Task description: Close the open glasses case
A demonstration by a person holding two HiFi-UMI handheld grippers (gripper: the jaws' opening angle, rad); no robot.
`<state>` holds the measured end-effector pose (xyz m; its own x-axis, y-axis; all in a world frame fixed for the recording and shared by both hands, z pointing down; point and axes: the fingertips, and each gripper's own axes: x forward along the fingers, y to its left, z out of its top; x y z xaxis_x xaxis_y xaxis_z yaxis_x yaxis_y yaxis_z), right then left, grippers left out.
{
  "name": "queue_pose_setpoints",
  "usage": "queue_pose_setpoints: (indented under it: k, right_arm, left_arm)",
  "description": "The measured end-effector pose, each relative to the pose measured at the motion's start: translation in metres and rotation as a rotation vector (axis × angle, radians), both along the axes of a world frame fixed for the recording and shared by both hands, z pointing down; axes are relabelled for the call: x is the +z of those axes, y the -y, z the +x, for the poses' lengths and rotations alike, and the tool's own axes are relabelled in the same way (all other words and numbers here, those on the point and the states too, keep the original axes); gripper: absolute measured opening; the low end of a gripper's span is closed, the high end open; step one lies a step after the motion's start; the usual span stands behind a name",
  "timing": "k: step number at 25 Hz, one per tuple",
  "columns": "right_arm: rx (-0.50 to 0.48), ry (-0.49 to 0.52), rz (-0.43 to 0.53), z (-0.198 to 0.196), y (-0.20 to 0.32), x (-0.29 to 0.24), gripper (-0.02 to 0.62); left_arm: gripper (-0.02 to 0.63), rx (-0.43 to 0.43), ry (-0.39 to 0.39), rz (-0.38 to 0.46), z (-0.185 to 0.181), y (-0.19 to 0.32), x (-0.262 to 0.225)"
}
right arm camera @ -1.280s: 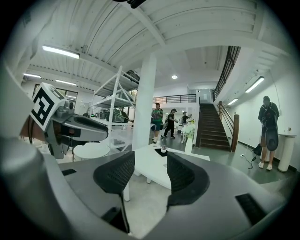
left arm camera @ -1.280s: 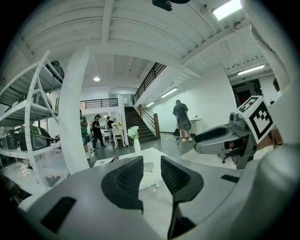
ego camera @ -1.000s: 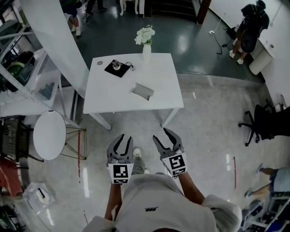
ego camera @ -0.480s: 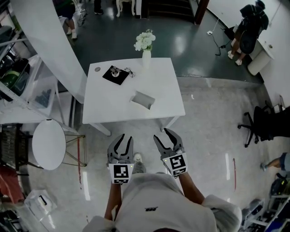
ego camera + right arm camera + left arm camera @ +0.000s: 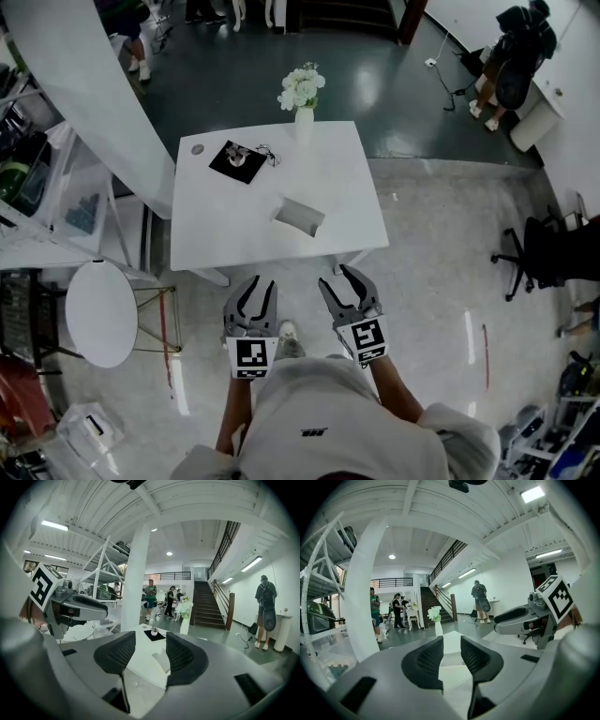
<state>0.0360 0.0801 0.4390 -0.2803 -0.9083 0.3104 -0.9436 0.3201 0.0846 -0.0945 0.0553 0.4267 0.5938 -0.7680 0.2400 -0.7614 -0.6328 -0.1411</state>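
A grey glasses case lies on the white table, its lid open toward the right front. In the right gripper view the glasses case shows between the jaws, far off. My left gripper and right gripper hang side by side over the floor, short of the table's near edge. Both are open with nothing between the fingers. The left gripper view looks along its jaws at the table top; the case is not clear there.
On the table's far side stand a vase of white flowers and a black mat with a small object. A round white side table, a shelf rack and a white pillar stand left. An office chair is right.
The table and case have drawn nearer to me in the head view. Both grippers keep their place and stay open.
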Motion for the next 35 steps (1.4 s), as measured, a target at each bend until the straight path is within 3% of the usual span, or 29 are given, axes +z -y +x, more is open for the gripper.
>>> queue_pose_setpoints:
  k: [17, 35]
  right_arm:
    - [0.088, 0.003, 0.014, 0.0, 0.06, 0.003, 0.198]
    - [0.106, -0.002, 0.009, 0.014, 0.108, 0.009, 0.198]
  left_arm:
    - [0.127, 0.087, -0.002, -0.003, 0.004, 0.068, 0.011]
    - [0.126, 0.118, -0.011, -0.001, 0.025, 0.119, 0.016]
